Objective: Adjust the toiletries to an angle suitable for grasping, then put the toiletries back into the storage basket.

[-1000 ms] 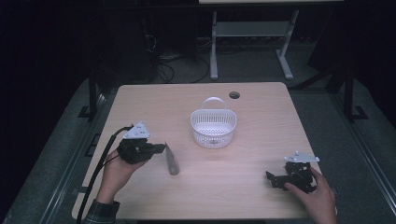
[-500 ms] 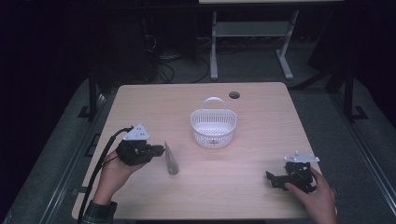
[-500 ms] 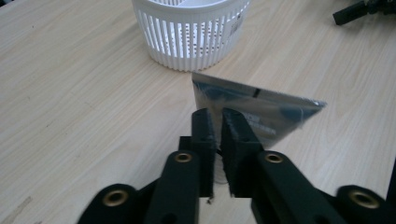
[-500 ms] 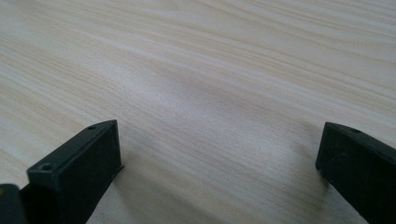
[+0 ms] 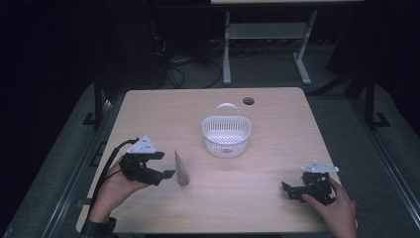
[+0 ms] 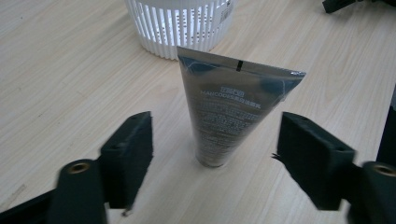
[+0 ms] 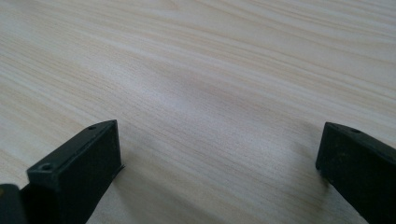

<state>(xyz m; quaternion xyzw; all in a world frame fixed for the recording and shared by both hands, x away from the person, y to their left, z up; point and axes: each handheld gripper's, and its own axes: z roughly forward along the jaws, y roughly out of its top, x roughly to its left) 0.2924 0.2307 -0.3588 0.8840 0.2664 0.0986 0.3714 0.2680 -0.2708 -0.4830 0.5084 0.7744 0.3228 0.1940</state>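
Observation:
A grey-brown squeeze tube [image 6: 229, 112] stands upright on its cap on the wooden table [image 5: 257, 198], flat crimped end up. In the high view the tube [image 5: 181, 169] is just right of my left gripper [image 5: 167, 164]. The left gripper [image 6: 215, 135] is open, and its jaws have just been opening. The tube stands between the fingers [image 6: 128, 154], and neither touches it. A white slatted basket [image 5: 226, 134] with a handle sits at the table's middle, beyond the tube. My right gripper [image 5: 290, 191] rests open near the front right, and its jaws [image 7: 219, 140] hold nothing.
A round cable hole [image 5: 248, 101] is in the table's far edge. The basket's wall [image 6: 180, 25] rises just behind the tube in the left gripper view. Bare wood lies between the two hands. Dark floor and desk legs lie beyond the table.
My left gripper's jaws have spread apart off the tube, which stays standing where it was. The left hand shifted slightly. The right hand kept still.

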